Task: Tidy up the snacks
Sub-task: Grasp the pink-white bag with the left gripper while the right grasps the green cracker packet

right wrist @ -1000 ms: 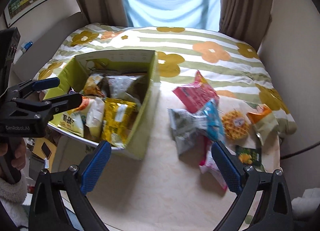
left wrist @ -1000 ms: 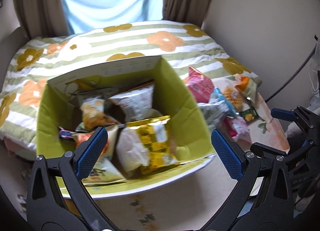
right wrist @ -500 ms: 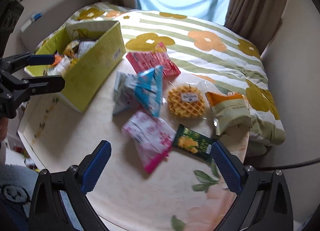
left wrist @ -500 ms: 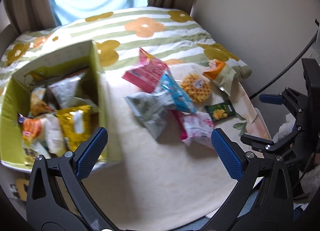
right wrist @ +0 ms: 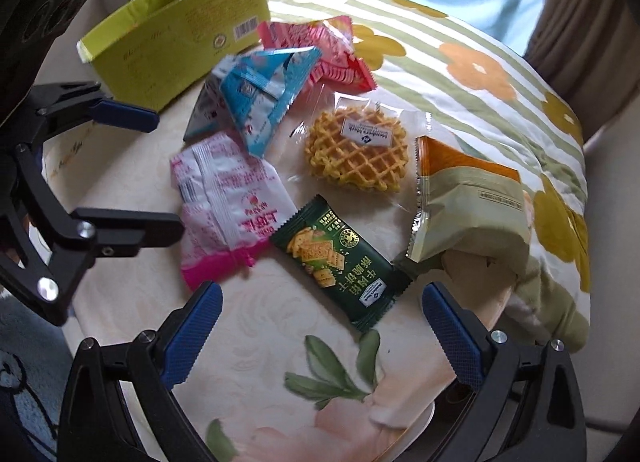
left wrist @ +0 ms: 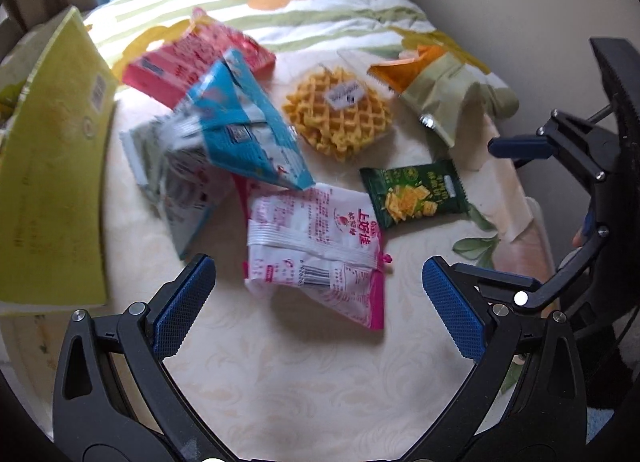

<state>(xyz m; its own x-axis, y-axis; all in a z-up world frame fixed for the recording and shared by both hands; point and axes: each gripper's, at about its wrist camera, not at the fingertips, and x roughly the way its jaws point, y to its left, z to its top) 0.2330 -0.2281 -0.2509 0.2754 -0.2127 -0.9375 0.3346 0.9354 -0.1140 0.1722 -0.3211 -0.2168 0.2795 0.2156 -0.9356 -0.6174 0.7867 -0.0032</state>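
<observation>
Loose snacks lie on the cream table: a pink-and-white packet (left wrist: 320, 238) (right wrist: 230, 198), a dark green cracker packet (left wrist: 414, 192) (right wrist: 340, 262), a wrapped waffle (left wrist: 338, 114) (right wrist: 358, 150), a blue packet (left wrist: 244, 130) (right wrist: 268, 94), a red packet (left wrist: 192, 62) (right wrist: 316, 50) and an orange-and-beige bag (left wrist: 436, 90) (right wrist: 468, 198). The yellow-green box (left wrist: 48, 166) (right wrist: 180, 38) stands at the left. My left gripper (left wrist: 318, 302) is open just short of the pink-and-white packet. My right gripper (right wrist: 320, 326) is open just short of the green packet. Both hold nothing.
A flowered, striped quilt (right wrist: 480, 62) lies behind the table, with a curtain and window beyond. A grey-white packet (left wrist: 172, 174) lies under the blue one. The table's edge (right wrist: 400, 434) runs close under my right gripper. Each gripper shows in the other's view, left gripper (right wrist: 136, 178), right gripper (left wrist: 508, 214).
Both grippers have swung right, away from the box and over the loose snacks, and come lower and closer to them. Both stayed open.
</observation>
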